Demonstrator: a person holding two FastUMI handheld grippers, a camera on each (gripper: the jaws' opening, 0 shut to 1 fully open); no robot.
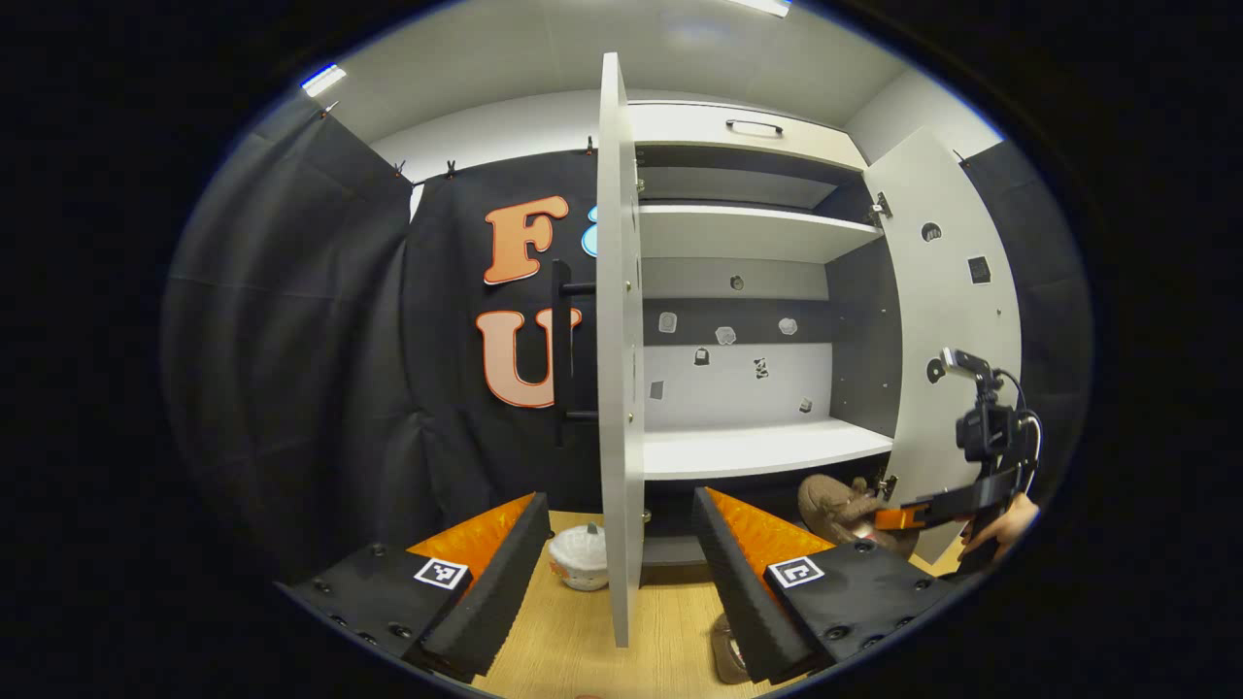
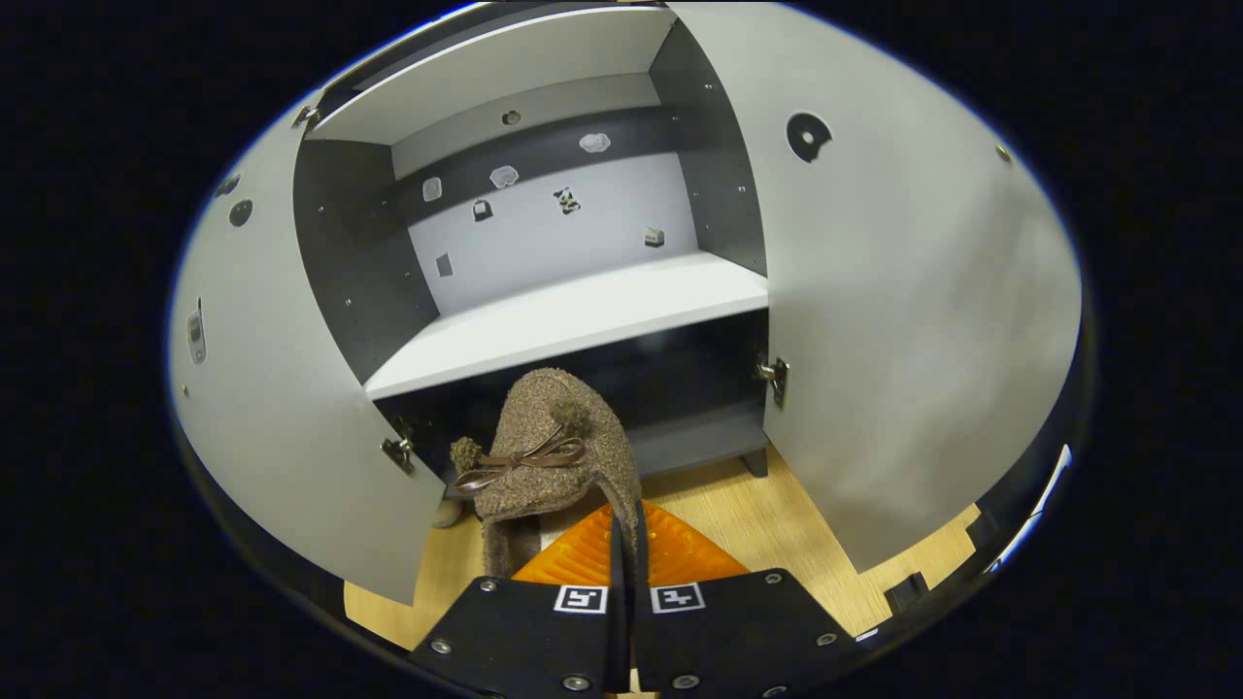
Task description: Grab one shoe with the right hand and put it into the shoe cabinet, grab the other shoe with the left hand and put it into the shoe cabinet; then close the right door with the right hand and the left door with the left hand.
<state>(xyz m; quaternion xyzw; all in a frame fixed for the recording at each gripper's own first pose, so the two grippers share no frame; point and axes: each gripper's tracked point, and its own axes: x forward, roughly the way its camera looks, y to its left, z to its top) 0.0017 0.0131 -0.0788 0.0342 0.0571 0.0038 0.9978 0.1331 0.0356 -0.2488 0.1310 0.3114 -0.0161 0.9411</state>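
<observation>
left claw (image 1: 621, 558): square tags, screws | right claw (image 2: 626, 529): square tags, screws

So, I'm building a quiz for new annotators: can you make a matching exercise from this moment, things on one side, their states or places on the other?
Things:
1. right gripper
2. left gripper
3. brown shoe
4. cabinet doors

States or places:
a. open, holding nothing
b. swung open
c. shut on the shoe's rim
d. held in front of the cabinet's bottom compartment

Pairs: 1-c, 2-a, 3-d, 4-b
</observation>
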